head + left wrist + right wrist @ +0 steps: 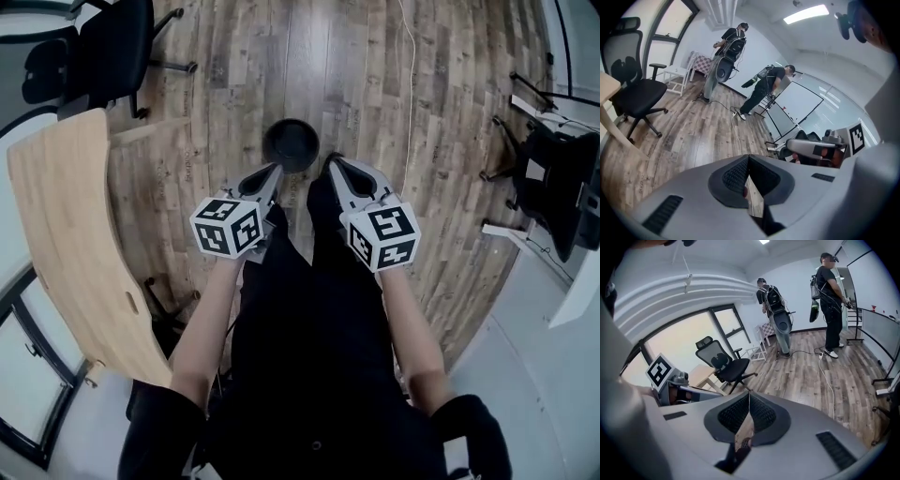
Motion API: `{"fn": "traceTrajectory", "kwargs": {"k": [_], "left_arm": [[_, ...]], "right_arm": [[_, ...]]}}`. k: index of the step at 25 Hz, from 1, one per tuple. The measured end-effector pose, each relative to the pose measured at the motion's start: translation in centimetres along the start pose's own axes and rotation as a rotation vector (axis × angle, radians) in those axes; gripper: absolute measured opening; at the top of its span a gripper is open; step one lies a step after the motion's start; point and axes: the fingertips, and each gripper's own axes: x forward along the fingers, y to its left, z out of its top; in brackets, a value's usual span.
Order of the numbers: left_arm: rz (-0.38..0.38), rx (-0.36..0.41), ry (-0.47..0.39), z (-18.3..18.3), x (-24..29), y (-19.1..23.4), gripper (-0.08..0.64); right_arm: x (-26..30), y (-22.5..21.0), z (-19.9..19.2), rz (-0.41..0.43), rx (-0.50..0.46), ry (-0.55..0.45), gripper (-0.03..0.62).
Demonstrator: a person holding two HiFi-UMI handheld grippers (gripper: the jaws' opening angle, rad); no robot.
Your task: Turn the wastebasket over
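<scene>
— What fills the scene?
— A wood-plank floor (450, 112). A pale wooden table (66, 234) is at the left, and a black office chair (103, 47) stands at the far left.
— Where is the wastebasket?
— The black, round wastebasket (289, 145) sits on the floor just beyond the tips of both tools. From above it looks mouth-up, though I can't be sure.
— And the tools?
— The left tool (277, 170) and right tool (331, 160) are side by side. Each has its jaws together with nothing between them.
</scene>
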Motion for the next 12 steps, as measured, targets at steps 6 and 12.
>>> {"fn": "traceTrajectory", "kwargs": {"k": [6, 12], "left_arm": [[0.093, -0.056, -0.022, -0.7, 3.6, 0.9, 0.018], [0.172, -0.152, -0.055, -2.4, 6.9, 4.7, 0.018]], "right_arm": [[2.2, -2.8, -2.6, 0.081, -0.039, 0.064, 0.034], [5.7, -4.9, -4.8, 0.102, -0.061, 0.079, 0.034]]}}
